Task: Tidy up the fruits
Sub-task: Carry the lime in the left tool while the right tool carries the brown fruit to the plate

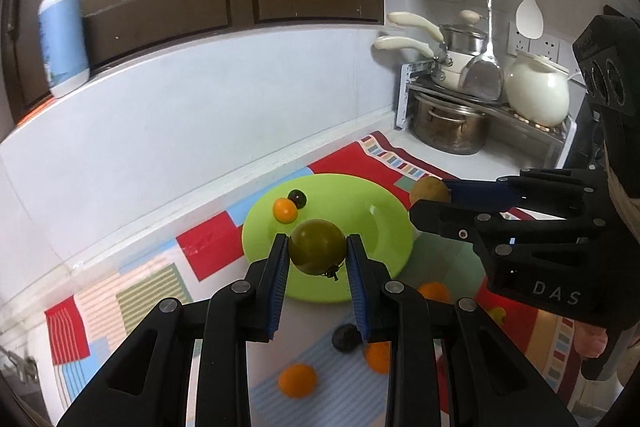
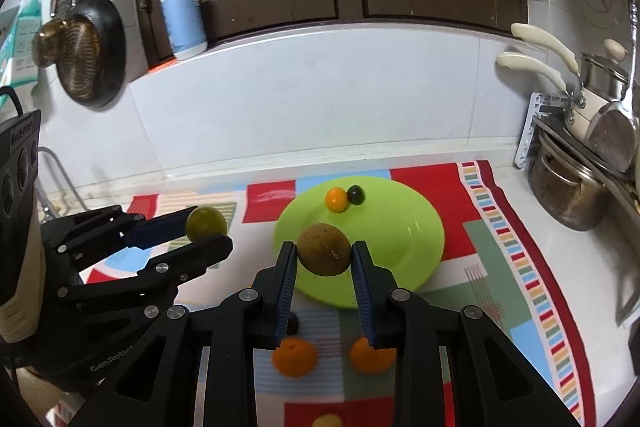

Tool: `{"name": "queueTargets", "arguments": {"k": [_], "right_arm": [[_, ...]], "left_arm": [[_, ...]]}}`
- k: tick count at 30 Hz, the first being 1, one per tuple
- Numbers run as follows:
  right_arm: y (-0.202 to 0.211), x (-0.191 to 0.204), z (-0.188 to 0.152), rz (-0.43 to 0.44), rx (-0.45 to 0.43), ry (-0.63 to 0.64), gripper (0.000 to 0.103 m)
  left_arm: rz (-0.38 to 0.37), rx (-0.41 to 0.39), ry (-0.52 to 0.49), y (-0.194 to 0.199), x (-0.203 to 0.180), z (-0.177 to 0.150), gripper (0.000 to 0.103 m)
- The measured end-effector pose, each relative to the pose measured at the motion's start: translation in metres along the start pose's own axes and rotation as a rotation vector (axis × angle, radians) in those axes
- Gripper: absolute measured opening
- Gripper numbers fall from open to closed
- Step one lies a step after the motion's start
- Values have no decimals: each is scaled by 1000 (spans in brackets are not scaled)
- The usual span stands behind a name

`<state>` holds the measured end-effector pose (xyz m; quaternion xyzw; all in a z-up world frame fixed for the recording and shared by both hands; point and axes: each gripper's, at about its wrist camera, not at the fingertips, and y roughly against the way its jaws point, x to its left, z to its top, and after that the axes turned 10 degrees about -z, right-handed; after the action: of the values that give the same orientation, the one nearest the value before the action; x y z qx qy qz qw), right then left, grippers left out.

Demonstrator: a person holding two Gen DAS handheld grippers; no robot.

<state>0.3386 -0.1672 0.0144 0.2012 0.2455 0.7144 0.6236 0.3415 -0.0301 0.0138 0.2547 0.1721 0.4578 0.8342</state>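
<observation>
My left gripper (image 1: pixel 318 247) is shut on a green round fruit (image 1: pixel 317 246), held above the near rim of a lime green plate (image 1: pixel 384 227); it also shows in the right wrist view (image 2: pixel 206 221). My right gripper (image 2: pixel 325 254) is shut on a brown round fruit (image 2: pixel 325 249), held over the same plate (image 2: pixel 400 239); this fruit shows in the left wrist view (image 1: pixel 429 190). On the plate lie a small orange fruit (image 2: pixel 335 199) and a dark fruit (image 2: pixel 355 194). Oranges (image 2: pixel 295 357) and another dark fruit (image 1: pixel 345 338) lie on the mat below.
A patterned mat (image 2: pixel 520 259) covers the counter. A rack with steel pots (image 1: pixel 450 125) and a white pot (image 1: pixel 536 89) stands at the right. A soap bottle (image 2: pixel 182 15) stands on the window ledge. A black pan (image 2: pixel 86 51) hangs at the left wall.
</observation>
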Motion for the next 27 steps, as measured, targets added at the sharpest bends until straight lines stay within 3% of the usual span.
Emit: {"name": "queueTargets", "arguments": {"k": [12,22,27], "right_arm": [[-70,-10,29,-44,92,1,29],[-129,-11,37,-71,189,15,29],[-153,-13,35,-76,246,12,29]], "left_arm": [[-65,91,56,-66,37,20,29],[-84,215,178,-127,71,17,29],[-73,256,181,-146,76,13,29]]}}
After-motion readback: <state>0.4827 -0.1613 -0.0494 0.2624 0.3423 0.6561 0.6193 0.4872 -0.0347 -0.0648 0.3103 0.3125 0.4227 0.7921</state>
